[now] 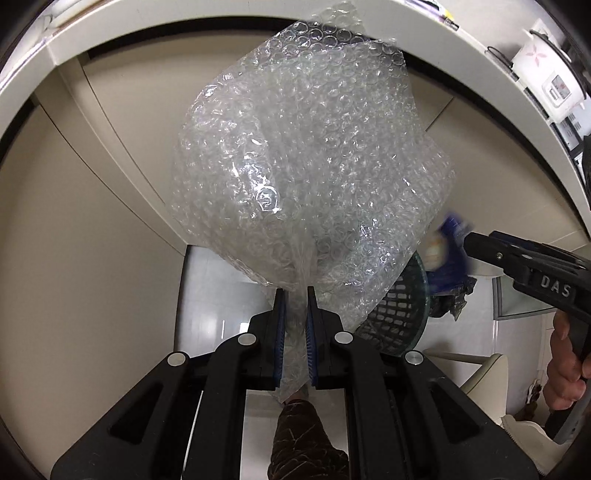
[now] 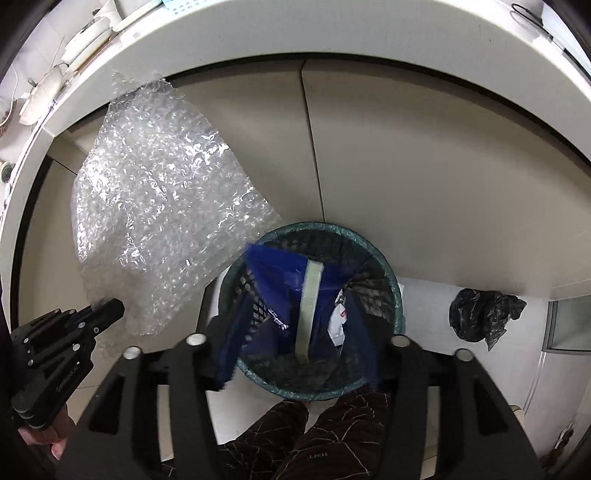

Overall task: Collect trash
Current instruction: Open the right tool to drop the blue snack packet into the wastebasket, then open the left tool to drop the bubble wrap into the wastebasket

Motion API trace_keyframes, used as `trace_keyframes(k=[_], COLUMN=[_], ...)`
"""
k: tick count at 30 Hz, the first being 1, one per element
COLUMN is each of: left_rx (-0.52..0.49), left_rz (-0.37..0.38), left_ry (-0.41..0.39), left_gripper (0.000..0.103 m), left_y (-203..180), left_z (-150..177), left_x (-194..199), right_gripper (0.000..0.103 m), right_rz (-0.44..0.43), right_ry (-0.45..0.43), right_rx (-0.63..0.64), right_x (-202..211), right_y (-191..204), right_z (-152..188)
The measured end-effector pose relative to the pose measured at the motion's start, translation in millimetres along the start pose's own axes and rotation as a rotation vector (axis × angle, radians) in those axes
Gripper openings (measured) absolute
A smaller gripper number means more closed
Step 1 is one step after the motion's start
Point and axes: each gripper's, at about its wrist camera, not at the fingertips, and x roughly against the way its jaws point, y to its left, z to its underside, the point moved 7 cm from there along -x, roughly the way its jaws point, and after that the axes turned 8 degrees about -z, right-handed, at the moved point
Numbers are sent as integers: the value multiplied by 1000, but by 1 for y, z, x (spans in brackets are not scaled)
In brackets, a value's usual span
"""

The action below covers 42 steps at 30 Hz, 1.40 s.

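My left gripper point(image 1: 295, 295) is shut on a large sheet of clear bubble wrap point(image 1: 306, 162) and holds it in the air to the left of the bin; the sheet also shows in the right wrist view point(image 2: 159, 206). My right gripper point(image 2: 299, 332) is open wide above a dark mesh waste bin point(image 2: 391, 288) on the floor. A blue plastic wrapper point(image 2: 280, 273) with a pale strip is blurred and drops between the fingers into the bin. White paper scraps lie inside. In the left wrist view the right gripper point(image 1: 465, 240) is at the right, over the bin point(image 1: 399, 314).
A crumpled black plastic bag point(image 2: 480, 314) lies on the white floor right of the bin. Beige cabinet doors point(image 2: 406, 166) stand behind the bin under a white countertop edge point(image 2: 295, 33). The person's legs point(image 2: 325, 435) are just in front of the bin.
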Motion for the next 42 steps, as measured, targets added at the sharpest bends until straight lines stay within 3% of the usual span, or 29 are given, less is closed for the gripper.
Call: trace_keyframes(k=[3, 8, 20, 28, 40, 42], left_rx=[-5, -47, -202, -265, -293, -290], left_rz=[-2, 10, 44, 50, 36, 32], left_ry=[14, 52, 139, 176, 184, 180], left_gripper=[9, 9, 9, 10, 19, 26], left_y=[-4, -20, -66, -79, -96, -96], left_z=[-1, -4, 15, 16, 15, 15], left_x=[-5, -16, -48, -56, -72, -72], right_gripper=[71, 80, 81, 83, 84, 84], right_rz=[-1, 0, 71, 111, 122, 119], right_ry=[-10, -15, -25, -36, -40, -35], right_rx=[3, -20, -125, -145, -157, -157], right_x=[2, 13, 40, 60, 74, 72], right_y=[-3, -9, -70, -90, -102, -104], right_z=[1, 5, 26, 35, 45, 45])
